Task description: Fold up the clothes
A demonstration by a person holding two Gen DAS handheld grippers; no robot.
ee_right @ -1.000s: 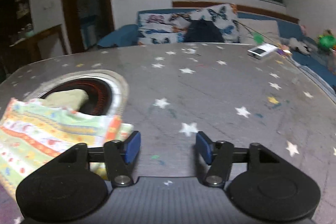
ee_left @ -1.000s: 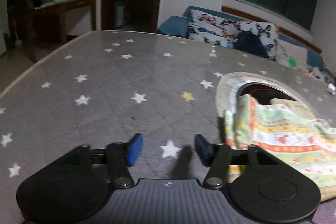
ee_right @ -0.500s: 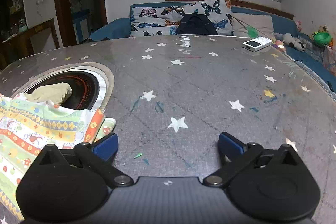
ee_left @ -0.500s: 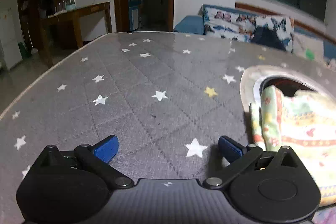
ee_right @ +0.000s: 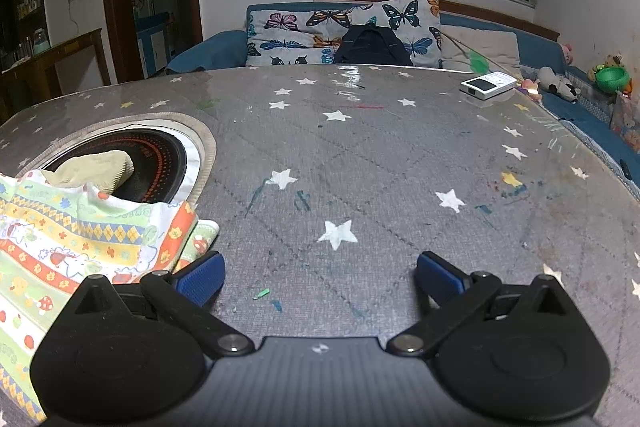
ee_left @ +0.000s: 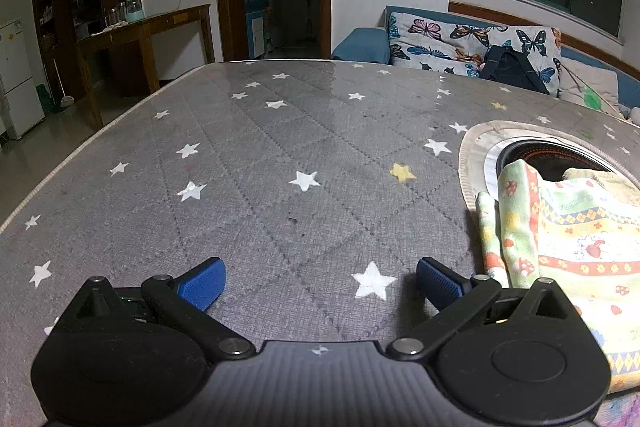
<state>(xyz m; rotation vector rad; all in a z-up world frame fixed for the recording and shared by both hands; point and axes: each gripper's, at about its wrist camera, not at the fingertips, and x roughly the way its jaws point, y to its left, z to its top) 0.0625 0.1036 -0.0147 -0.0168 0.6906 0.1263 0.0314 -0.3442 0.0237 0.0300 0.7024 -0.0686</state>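
Observation:
A colourful patterned garment [ee_left: 568,251] with stripes and cartoon prints lies on the grey star-patterned table [ee_left: 280,167], at the right in the left wrist view and at the left in the right wrist view [ee_right: 76,247]. My left gripper [ee_left: 320,285] is open and empty, just left of the garment's edge. My right gripper [ee_right: 320,281] is open and empty, just right of the garment's edge. Neither touches the cloth.
A round black cooktop [ee_right: 160,163] is set in the table behind the garment, with a beige cloth [ee_right: 96,169] on it. A white device [ee_right: 488,85] lies at the far right edge. A sofa with butterfly cushions [ee_right: 344,31] stands behind the table.
Both grippers have opened wide from a narrower gap. Both have drawn back and risen a little, away from the garment, which now lies free on the table.

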